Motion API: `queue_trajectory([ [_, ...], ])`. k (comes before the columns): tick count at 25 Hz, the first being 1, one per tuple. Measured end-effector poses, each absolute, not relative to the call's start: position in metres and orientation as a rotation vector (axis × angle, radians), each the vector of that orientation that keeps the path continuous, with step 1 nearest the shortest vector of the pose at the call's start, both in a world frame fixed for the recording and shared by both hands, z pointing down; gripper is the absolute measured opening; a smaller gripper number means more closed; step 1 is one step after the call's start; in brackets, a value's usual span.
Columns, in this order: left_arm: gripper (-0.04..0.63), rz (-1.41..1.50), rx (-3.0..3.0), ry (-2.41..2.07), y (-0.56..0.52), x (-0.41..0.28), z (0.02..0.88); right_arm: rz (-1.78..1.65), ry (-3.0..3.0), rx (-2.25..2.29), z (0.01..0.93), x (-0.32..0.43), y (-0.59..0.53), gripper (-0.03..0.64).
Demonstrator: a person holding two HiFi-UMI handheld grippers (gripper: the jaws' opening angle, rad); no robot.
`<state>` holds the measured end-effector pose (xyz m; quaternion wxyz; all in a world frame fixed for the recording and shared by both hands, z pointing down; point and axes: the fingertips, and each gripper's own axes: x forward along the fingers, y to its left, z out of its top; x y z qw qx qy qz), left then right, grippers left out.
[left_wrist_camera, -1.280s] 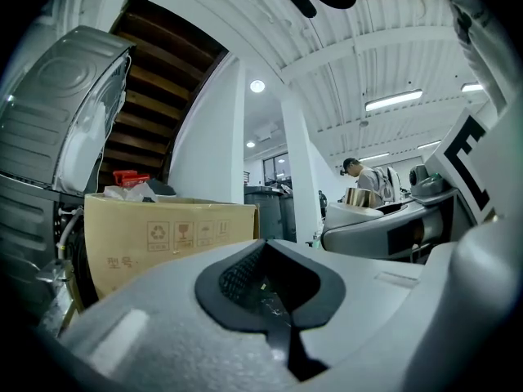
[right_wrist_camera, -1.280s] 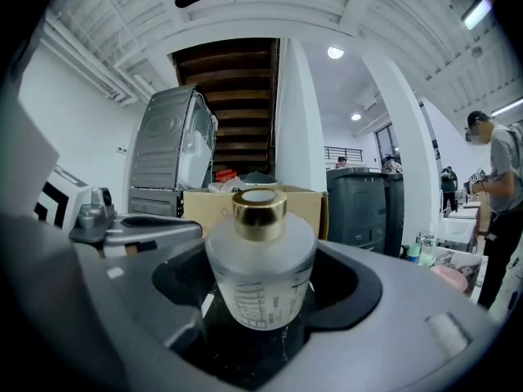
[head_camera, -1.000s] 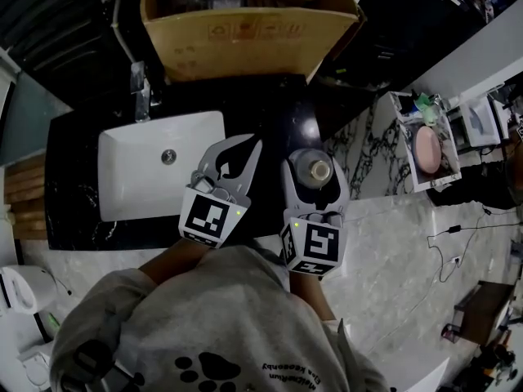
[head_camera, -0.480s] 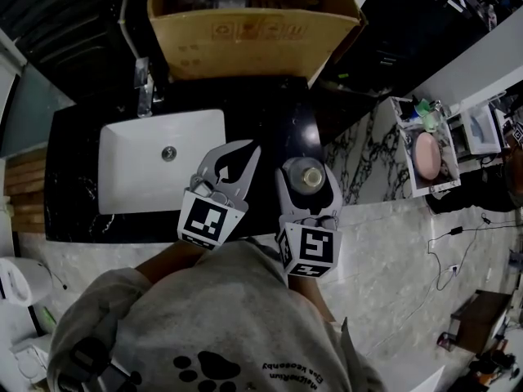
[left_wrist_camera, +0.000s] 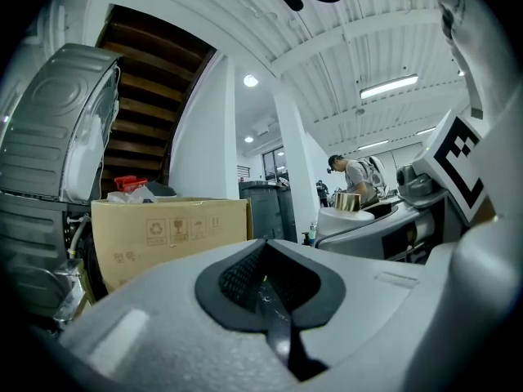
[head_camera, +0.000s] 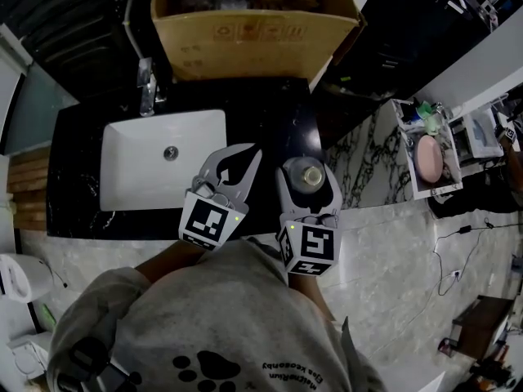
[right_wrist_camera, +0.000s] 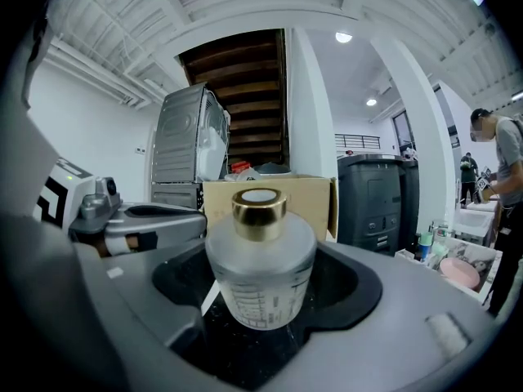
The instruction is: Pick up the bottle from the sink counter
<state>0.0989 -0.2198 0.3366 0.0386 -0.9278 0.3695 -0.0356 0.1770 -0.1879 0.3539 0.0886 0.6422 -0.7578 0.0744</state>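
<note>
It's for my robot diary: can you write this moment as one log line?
right hand-held gripper: shut on gold-capped frosted bottle | left hand-held gripper: shut, empty | lift off counter: cannot tell

Using the white sink (head_camera: 135, 174) as the landmark here. It's sunk into a black counter (head_camera: 270, 109), with the faucet (head_camera: 147, 88) on its far side. A big cardboard box (head_camera: 253, 31) sits beyond the sink, off to its right.

The left claw (head_camera: 243, 155) hangs over the sink's near right corner, jaws pinched together at the tip. Further right of the sink, the right claw (head_camera: 309, 175) has its jaws hugging both sides of the bottle (head_camera: 310, 170), which you only see cap-down from above.

Well right of the sink there's a pink dish (head_camera: 427, 157) on a white stand.
</note>
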Motion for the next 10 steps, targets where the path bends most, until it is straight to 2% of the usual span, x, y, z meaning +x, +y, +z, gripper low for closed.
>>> queue_trajectory([
  [10, -0.002, -0.133, -2.803, 1.154, -0.203, 0.107, 0.339, 0.212, -2.297, 1.871, 0.357, 0.184, -0.176, 0.33],
])
